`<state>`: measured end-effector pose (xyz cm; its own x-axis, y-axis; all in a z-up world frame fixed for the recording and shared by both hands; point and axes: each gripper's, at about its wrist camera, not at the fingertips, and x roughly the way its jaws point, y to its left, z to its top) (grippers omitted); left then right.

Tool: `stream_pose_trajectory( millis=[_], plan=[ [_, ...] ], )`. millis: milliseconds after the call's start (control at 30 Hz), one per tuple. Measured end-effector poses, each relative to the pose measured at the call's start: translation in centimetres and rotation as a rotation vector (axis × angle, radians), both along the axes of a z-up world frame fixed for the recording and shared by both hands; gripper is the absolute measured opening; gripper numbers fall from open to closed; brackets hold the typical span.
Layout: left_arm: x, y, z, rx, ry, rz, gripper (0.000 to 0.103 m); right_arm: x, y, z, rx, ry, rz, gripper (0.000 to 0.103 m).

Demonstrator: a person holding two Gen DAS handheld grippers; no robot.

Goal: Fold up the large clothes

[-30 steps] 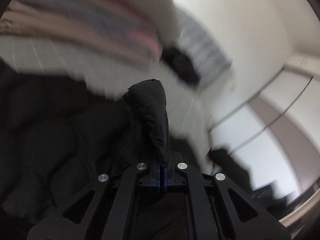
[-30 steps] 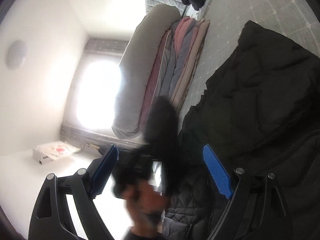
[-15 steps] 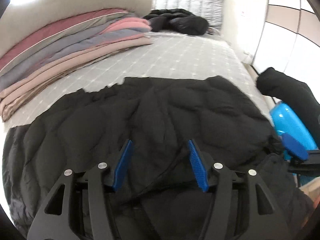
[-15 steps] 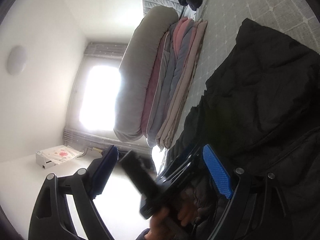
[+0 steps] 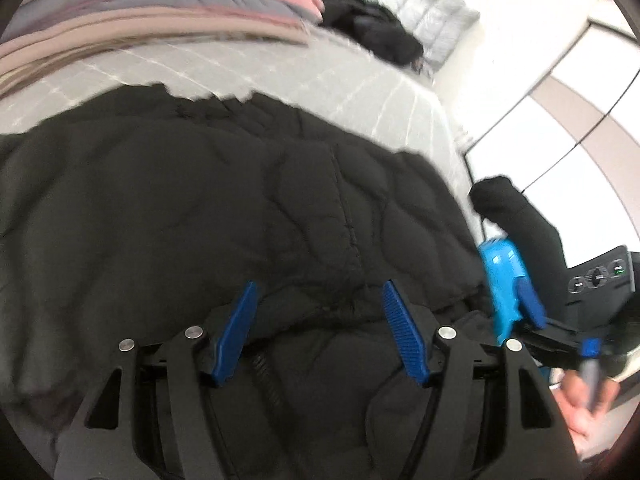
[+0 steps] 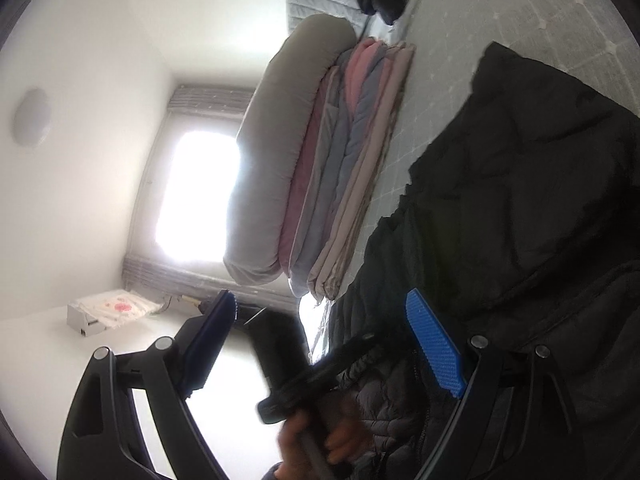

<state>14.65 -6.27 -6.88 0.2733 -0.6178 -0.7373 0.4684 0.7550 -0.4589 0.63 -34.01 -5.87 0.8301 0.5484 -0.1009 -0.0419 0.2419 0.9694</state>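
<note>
The black quilted jacket [image 5: 248,208] lies spread across the grey bed [image 5: 360,92], its far edge short of the stack of folded blankets [image 5: 160,12] along the bed's side. A second dark garment [image 5: 372,32] sits bunched near the grey pillow [image 5: 432,4] at the head of the bed.

Left hand-held gripper [image 5: 320,332]: tilted down over the near part of the jacket, jaws apart and just been opening. The blue pads [image 5: 236,332] stand clear of the fabric; nothing is pinched between them, though the jacket lies directly beneath.

Right hand-held gripper [image 6: 320,340]: jaws wide apart, holding nothing. In its view the jacket fills the right side, and the left hand [image 6: 328,436] grasping its tool handle crosses the gap between the fingers. In the left view, the right gripper's blue body appears off the jacket's right edge, held by the right hand [image 5: 584,400].
</note>
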Motion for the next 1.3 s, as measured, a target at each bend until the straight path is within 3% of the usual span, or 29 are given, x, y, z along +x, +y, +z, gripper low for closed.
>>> stream_pose_trajectory(
  millis=[167, 267, 333, 400, 500, 600, 667, 733, 767, 833, 933, 1067, 1200, 1300],
  plan=[
    [-0.4, 9.0, 1.6, -0.109, -0.016, 0.171, 0.073, 2.4, 2.2, 1.1, -0.004, -0.022, 0.13, 0.085],
    [1.8, 14.6, 0.9, -0.127, -0.003, 0.304, 0.074, 6.2, 3.9, 2.3, -0.05, -0.001, 0.203, 0.085],
    [2.8, 17.7, -0.3, -0.161, 0.031, 0.395, 0.074, 10.0, 5.3, 2.4, -0.139, 0.022, 0.237, 0.085],
    [3.4, 20.2, -2.0, -0.166, 0.074, 0.467, 0.074, 12.8, 6.1, 0.6, -0.167, 0.082, 0.263, 0.085],
    [4.0, 21.6, -4.7, -0.125, 0.129, 0.486, 0.074, 16.3, 6.2, -5.5, -0.223, 0.31, 0.265, 0.085],
    [4.2, 21.5, -5.4, -0.102, 0.127, 0.466, 0.074, 16.6, 5.2, -8.7, -0.159, 0.354, 0.27, 0.072],
    [3.5, 21.9, -4.3, -0.113, 0.132, 0.494, 0.074, 15.3, 4.3, -7.3, -0.117, 0.348, 0.263, 0.073],
    [2.2, 22.8, -2.6, -0.161, 0.113, 0.493, 0.074, 13.4, 3.3, -4.8, -0.113, 0.276, 0.282, 0.073],
    [1.1, 23.4, -1.5, -0.166, 0.093, 0.49, 0.074, 11.5, 2.4, -2.9, -0.135, 0.235, 0.293, 0.073],
    [-1.7, 24.7, 0.7, -0.172, 0.049, 0.464, 0.074, 8.1, 0.6, -0.5, -0.176, 0.188, 0.294, 0.085],
    [-6.1, 27.1, 2.3, -0.172, 0.032, 0.438, 0.084, 1.7, -3.0, 1.9, -0.273, 0.187, 0.276, 0.09],
    [-11.0, 30.6, 2.7, -0.161, 0.054, 0.427, 0.086, -7.2, -8.5, 1.1, -0.384, 0.302, 0.241, 0.092],
    [-15.7, 34.0, 1.8, -0.173, 0.092, 0.455, 0.088, -13.7, -12.5, -1.9, -0.342, 0.398, 0.206, 0.092],
    [-18.0, 35.9, 0.4, -0.181, 0.153, 0.496, 0.088, -16.0, -13.1, -3.9, -0.298, 0.432, 0.201, 0.092]
  ],
)
